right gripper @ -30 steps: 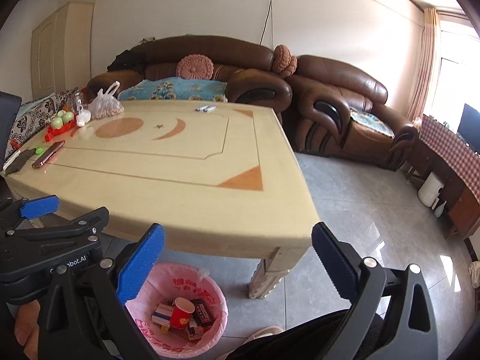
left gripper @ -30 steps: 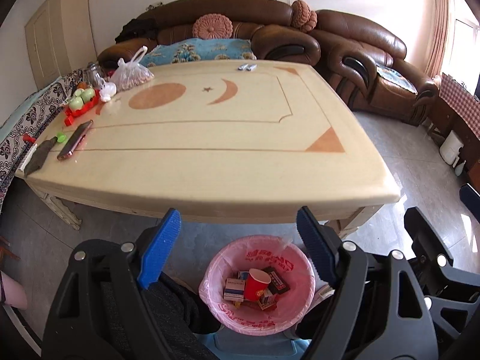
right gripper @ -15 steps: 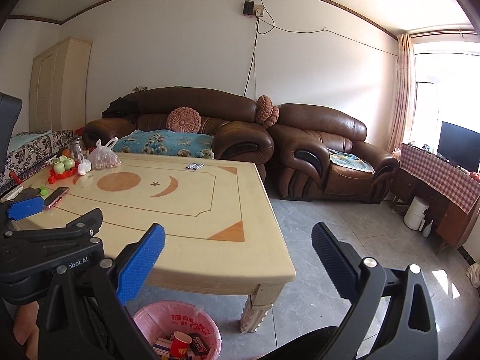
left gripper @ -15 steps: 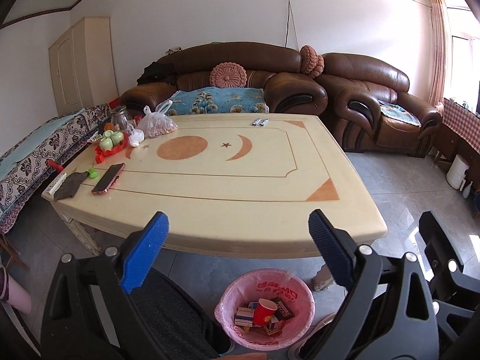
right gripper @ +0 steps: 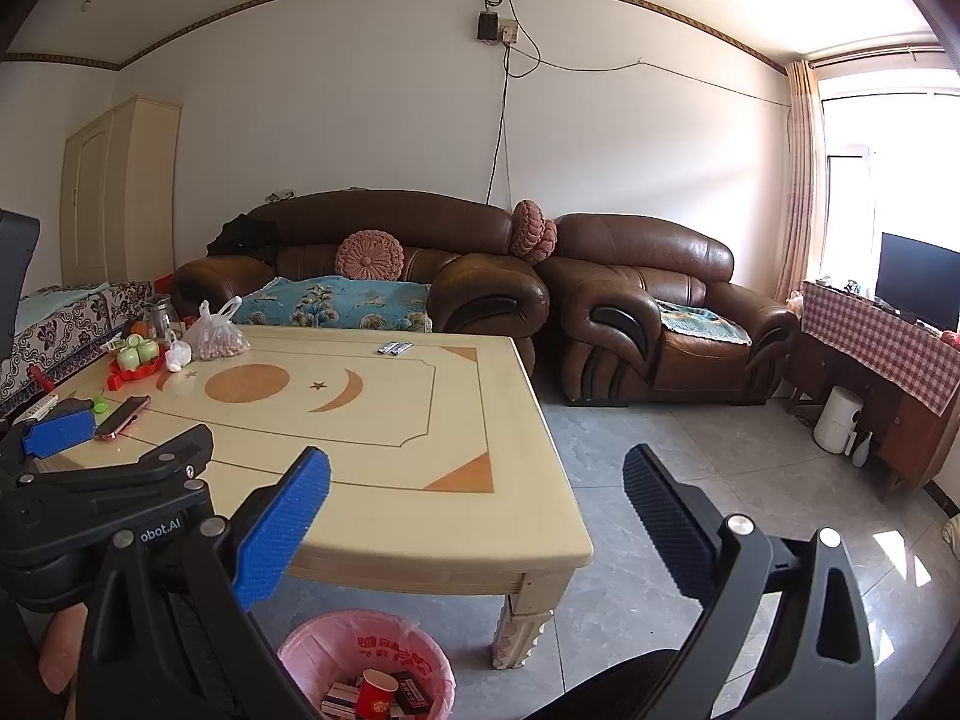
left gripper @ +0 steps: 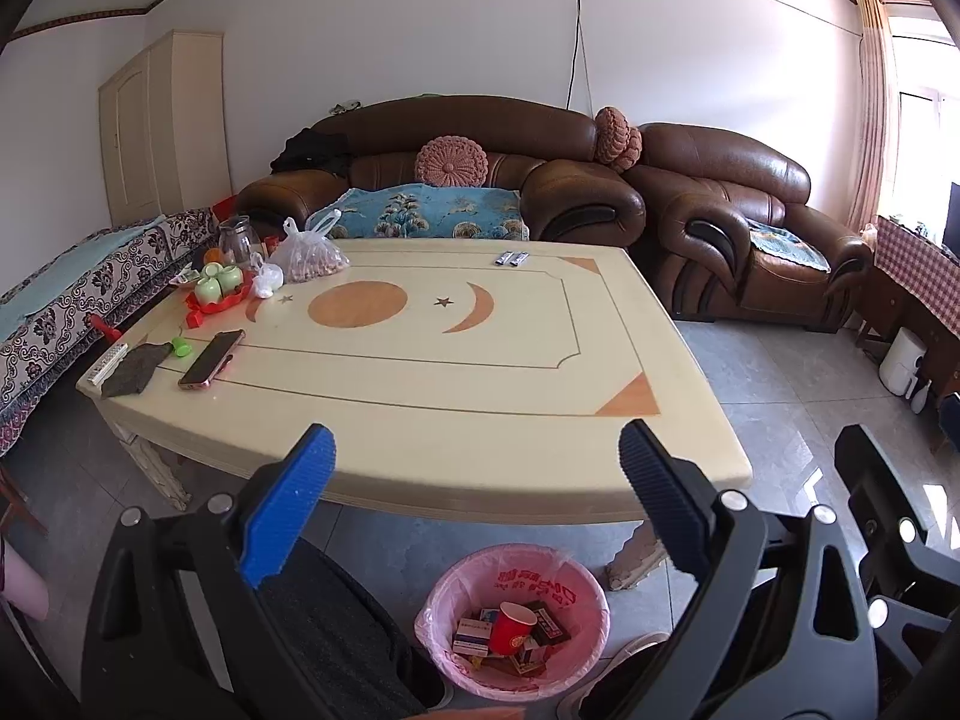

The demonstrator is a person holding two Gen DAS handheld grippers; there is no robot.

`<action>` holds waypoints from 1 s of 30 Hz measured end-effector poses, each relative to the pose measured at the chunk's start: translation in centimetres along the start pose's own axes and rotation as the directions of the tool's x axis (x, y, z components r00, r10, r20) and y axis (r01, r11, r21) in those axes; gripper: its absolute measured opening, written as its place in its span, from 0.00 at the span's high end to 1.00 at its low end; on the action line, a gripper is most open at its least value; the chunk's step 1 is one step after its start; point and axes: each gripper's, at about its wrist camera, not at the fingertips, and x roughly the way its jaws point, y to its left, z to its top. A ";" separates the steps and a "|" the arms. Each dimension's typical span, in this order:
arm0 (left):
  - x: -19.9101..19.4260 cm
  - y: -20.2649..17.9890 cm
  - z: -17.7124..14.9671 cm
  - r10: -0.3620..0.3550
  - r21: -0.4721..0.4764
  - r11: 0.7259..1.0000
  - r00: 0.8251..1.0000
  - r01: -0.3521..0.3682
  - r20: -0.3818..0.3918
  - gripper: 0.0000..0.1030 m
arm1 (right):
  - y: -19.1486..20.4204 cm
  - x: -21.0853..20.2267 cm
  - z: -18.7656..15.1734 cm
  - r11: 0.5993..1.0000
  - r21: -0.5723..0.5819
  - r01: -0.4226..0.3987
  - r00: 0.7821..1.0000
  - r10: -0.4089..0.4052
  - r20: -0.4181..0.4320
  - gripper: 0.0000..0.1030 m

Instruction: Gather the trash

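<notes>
- Left gripper (left gripper: 474, 480): jaws spread wide, having just been opening; nothing between the blue pads. It hangs above the near edge of the table, pointing over it towards the sofas.
- Right gripper (right gripper: 477, 495): jaws spread wide, nothing between them; held beside the left gripper, over the table's near right corner.
- Trash bin (left gripper: 444, 594): round, lined with a pink bag, on the grey tiled floor just in front of the table's near edge, close to the table leg (left gripper: 633, 558).
- Trash in the bin: red paper cup (left gripper: 510, 627) lying among several small cartons (left gripper: 471, 636); print on the cartons too small to read.
- Table (left gripper: 456, 396): cream top with orange circle, crescent and corner inlays.
- Phone (left gripper: 211, 359): lying flat near the table's left edge, beside a dark cloth (left gripper: 135, 369).
- Green cap (left gripper: 180, 348): between the cloth and the phone.
- Red tray (left gripper: 216, 300): at the far left, holding green cups (left gripper: 217, 282).
- Clear plastic bag (left gripper: 312, 258): knotted, filled with something brownish, possibly nuts; just beside the tray.
- Glass jug (left gripper: 235, 240): behind the tray.
- Two small silver wrappers (left gripper: 512, 258): at the far edge of the table.
- Brown leather sofas (left gripper: 558, 192): behind the table, with pink round cushions (left gripper: 452, 163).
</notes>
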 end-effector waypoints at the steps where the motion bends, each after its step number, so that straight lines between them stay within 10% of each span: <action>1: 0.0 0.0 0.0 0.004 0.002 1.000 1.000 -0.004 0.003 0.10 | 0.0 -0.1 0.0 1.000 0.001 0.000 1.000 0.000 0.001 0.07; 30: -0.2 0.3 -0.1 0.005 0.001 1.000 1.000 -0.005 0.000 0.10 | 0.3 -0.2 0.4 1.000 0.008 -0.014 1.000 0.014 0.001 0.07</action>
